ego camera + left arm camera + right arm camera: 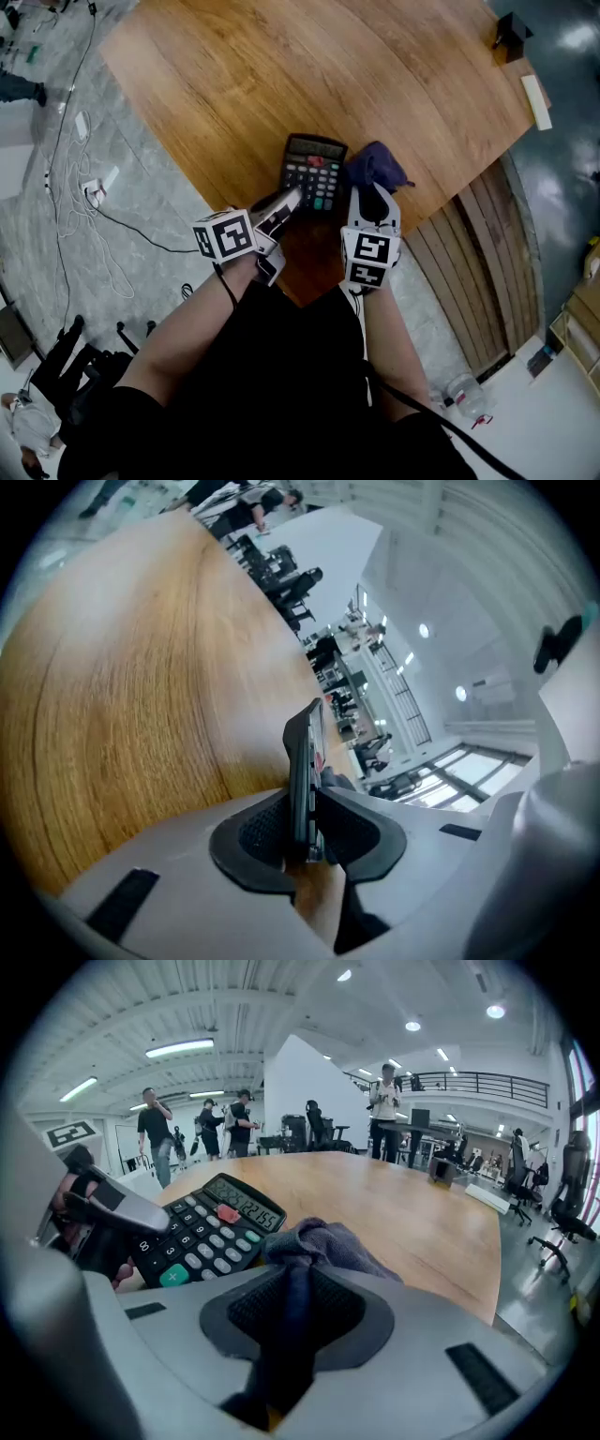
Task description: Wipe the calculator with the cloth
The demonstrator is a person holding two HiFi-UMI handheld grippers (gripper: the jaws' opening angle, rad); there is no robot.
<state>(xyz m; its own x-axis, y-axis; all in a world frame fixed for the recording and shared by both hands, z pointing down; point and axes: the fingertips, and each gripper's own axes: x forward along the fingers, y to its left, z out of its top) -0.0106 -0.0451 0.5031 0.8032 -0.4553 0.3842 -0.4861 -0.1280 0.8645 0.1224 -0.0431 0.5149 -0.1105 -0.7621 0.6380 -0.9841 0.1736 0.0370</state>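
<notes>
A black calculator (pixel 314 172) with a red key and green keys lies near the front edge of the wooden table (pixel 281 75). My left gripper (pixel 289 199) holds its near left edge. In the left gripper view the calculator (pixel 302 752) stands edge-on between the pads, and the gripper (pixel 305 832) is shut on it. A dark blue cloth (pixel 375 167) sits bunched just right of the calculator, with my right gripper (pixel 373 194) shut on it. In the right gripper view the cloth (pixel 323 1241) bulges out of the gripper (pixel 295 1316) beside the calculator (pixel 202 1227).
A small black object (pixel 511 33) and a white bar (pixel 536 101) lie at the table's far right corner. Cables (pixel 84 187) trail over the floor at the left. A plastic bottle (pixel 466 394) lies on the floor at the right. People (pixel 384 1101) stand far behind the table.
</notes>
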